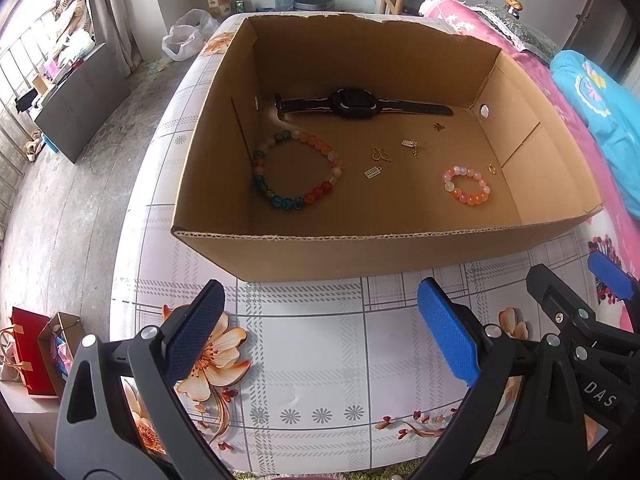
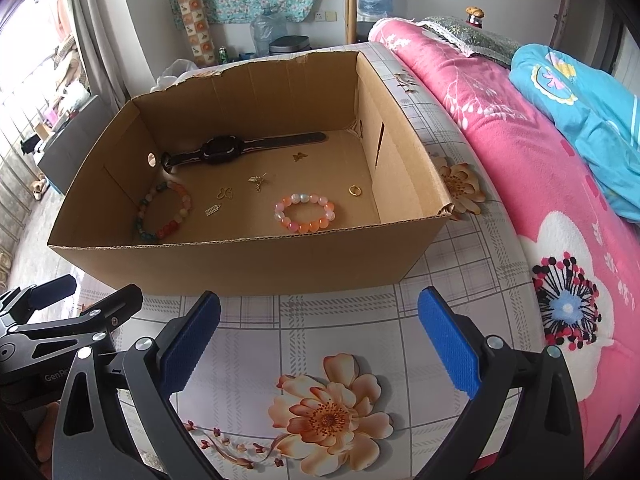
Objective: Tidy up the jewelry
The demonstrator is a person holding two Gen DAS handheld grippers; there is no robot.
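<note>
Hovering wide apart, empty: left gripper [image 1: 320,332], right gripper [image 2: 320,336]; box [image 2: 248,264] wall hides bracelet [image 2: 160,216] edge.

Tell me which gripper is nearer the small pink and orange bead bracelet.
Right, by a little. The right gripper is almost straight in front of the small pink and orange bead bracelet; the left gripper sits off to the left of it.
</note>
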